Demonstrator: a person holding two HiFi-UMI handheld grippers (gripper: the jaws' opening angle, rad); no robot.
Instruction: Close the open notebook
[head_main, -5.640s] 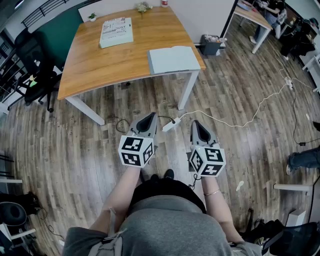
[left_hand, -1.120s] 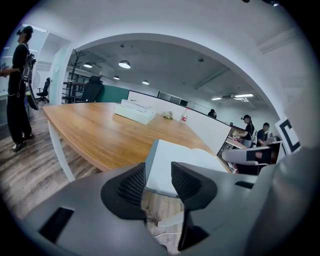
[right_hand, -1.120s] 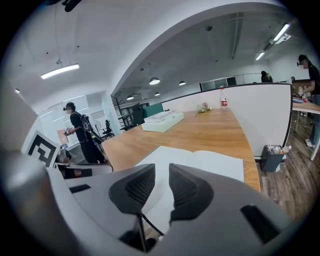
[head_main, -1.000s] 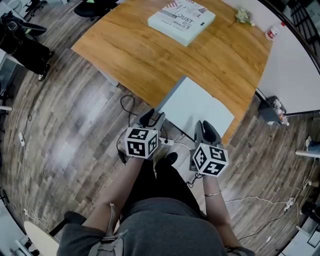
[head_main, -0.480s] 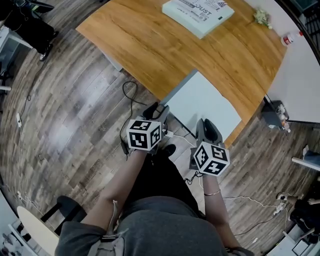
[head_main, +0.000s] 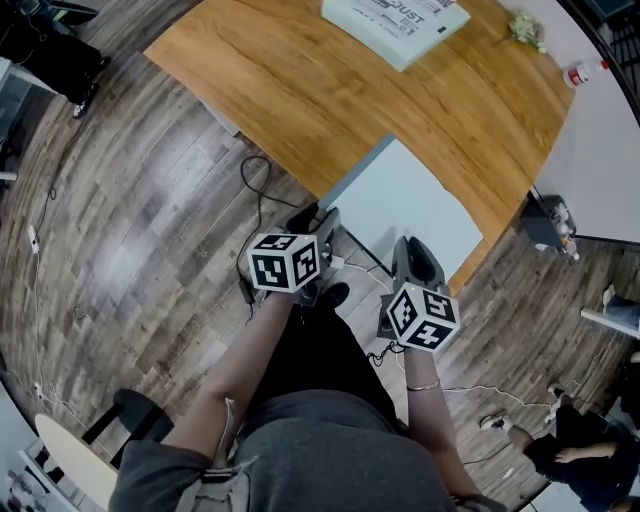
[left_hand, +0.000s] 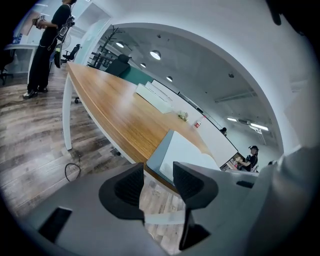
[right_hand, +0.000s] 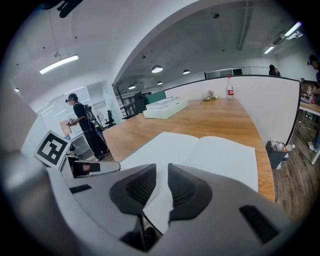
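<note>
The open notebook (head_main: 405, 205) lies flat with blank white pages at the near corner of the wooden table (head_main: 300, 90). It fills the middle of the right gripper view (right_hand: 215, 155) and shows just past the jaws in the left gripper view (left_hand: 187, 150). My left gripper (head_main: 318, 222) hangs below the table's edge at the notebook's near left corner. Its jaws have just been opening and stand apart with nothing between them. My right gripper (head_main: 415, 255) points at the notebook's near edge, jaws a narrow gap apart and empty. Neither touches the notebook.
A printed white box (head_main: 395, 22), a small plant (head_main: 525, 30) and a bottle (head_main: 583, 73) sit at the table's far side. Cables (head_main: 255, 190) trail on the wood floor under the edge. A bin (head_main: 548, 228) stands right of the table, a person (head_main: 575, 450) beyond it.
The person has walked up to the table, so the notebook now lies right before both grippers. In the last second the left gripper sank a little and rolled. A person came into view lower right.
</note>
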